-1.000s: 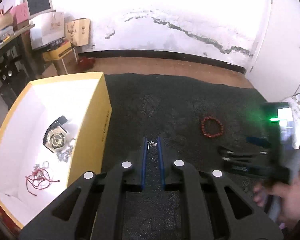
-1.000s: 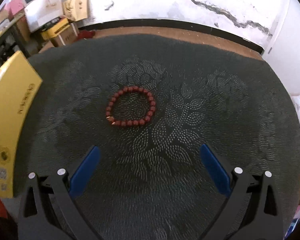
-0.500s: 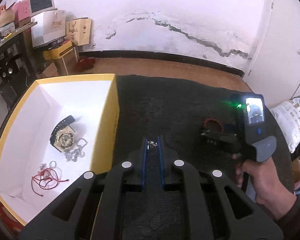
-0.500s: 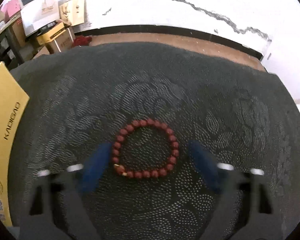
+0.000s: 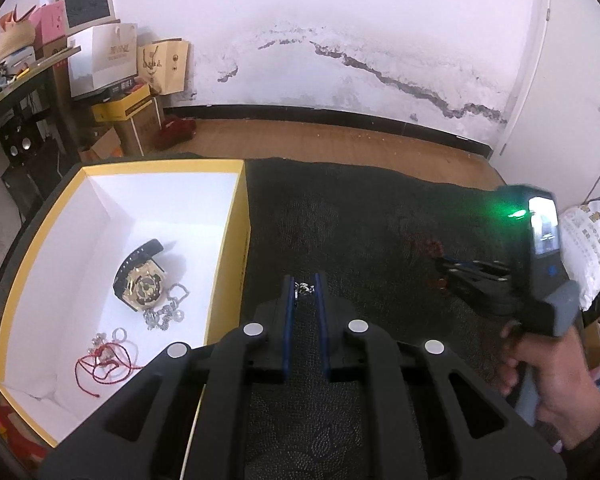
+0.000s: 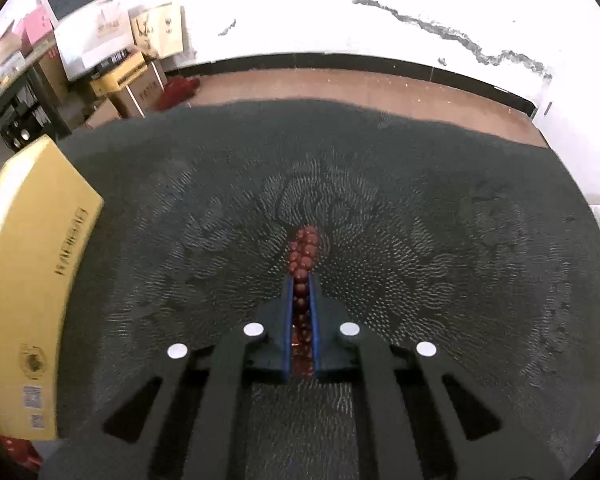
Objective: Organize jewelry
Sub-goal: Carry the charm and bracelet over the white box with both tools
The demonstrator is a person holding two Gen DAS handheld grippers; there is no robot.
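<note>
My right gripper (image 6: 301,280) is shut on a red bead bracelet (image 6: 305,250), squeezed flat between the blue pads on the dark patterned cloth (image 6: 440,220). In the left wrist view the right gripper (image 5: 446,264) shows at the right with a few red beads (image 5: 434,245) beside it. My left gripper (image 5: 304,280) is shut on a small silver piece of jewelry (image 5: 303,289), held just right of the yellow box (image 5: 238,240). The box holds a black and gold watch (image 5: 140,280), a silver chain (image 5: 166,312), rings and a red cord (image 5: 104,364).
The yellow box's outer wall (image 6: 32,280) stands at the left of the right wrist view. Cardboard boxes and bags (image 5: 136,80) stand by the far wall past the wooden floor (image 5: 340,140). A printed white bag (image 5: 588,248) lies at the right.
My right gripper moved forward over the bracelet and closed on it, squeezing the ring of beads flat. My left gripper stayed shut on the silver piece, and its view shifted slightly.
</note>
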